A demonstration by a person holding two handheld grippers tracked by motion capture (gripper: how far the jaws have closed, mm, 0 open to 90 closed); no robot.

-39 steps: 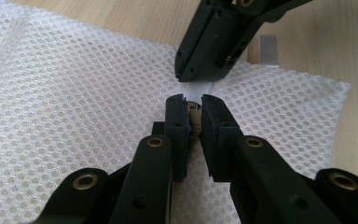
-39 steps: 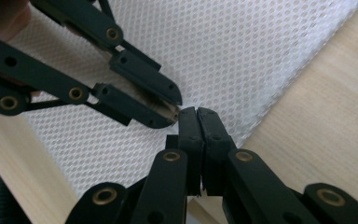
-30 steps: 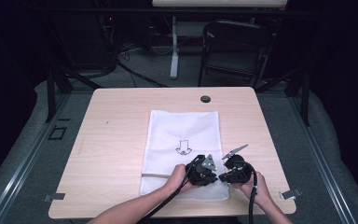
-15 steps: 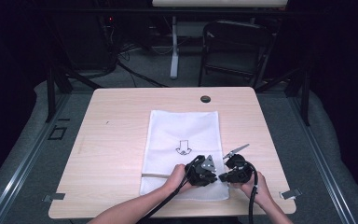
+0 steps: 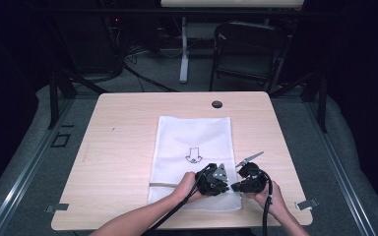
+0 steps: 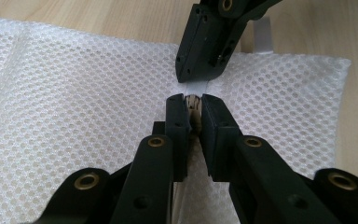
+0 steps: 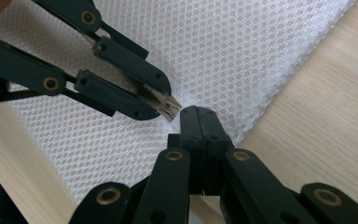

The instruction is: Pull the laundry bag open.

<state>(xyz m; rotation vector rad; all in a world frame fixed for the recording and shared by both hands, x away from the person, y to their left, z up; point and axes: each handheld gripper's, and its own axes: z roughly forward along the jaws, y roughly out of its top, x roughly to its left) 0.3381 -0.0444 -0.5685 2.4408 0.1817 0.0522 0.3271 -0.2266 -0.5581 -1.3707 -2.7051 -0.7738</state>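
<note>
A white mesh bag (image 5: 192, 140) with a printed black arrow lies flat on the wooden table (image 5: 123, 128). Both grippers meet at its near right corner. My left gripper (image 6: 193, 105) is shut on a small tan zipper tab (image 6: 194, 102), seen from the other side as the tab (image 7: 168, 108). My right gripper (image 7: 198, 114) has its jaws pressed together on the mesh beside the bag's edge, tip to tip with the left one. From above, the left gripper (image 5: 225, 185) and right gripper (image 5: 236, 187) touch nose to nose, a hand behind each.
A dark cable hole (image 5: 217, 104) sits at the table's far edge. A folding chair (image 5: 248, 49) and a stand stand on the floor beyond. Bare wood lies left of the bag and along the right edge (image 7: 317, 116).
</note>
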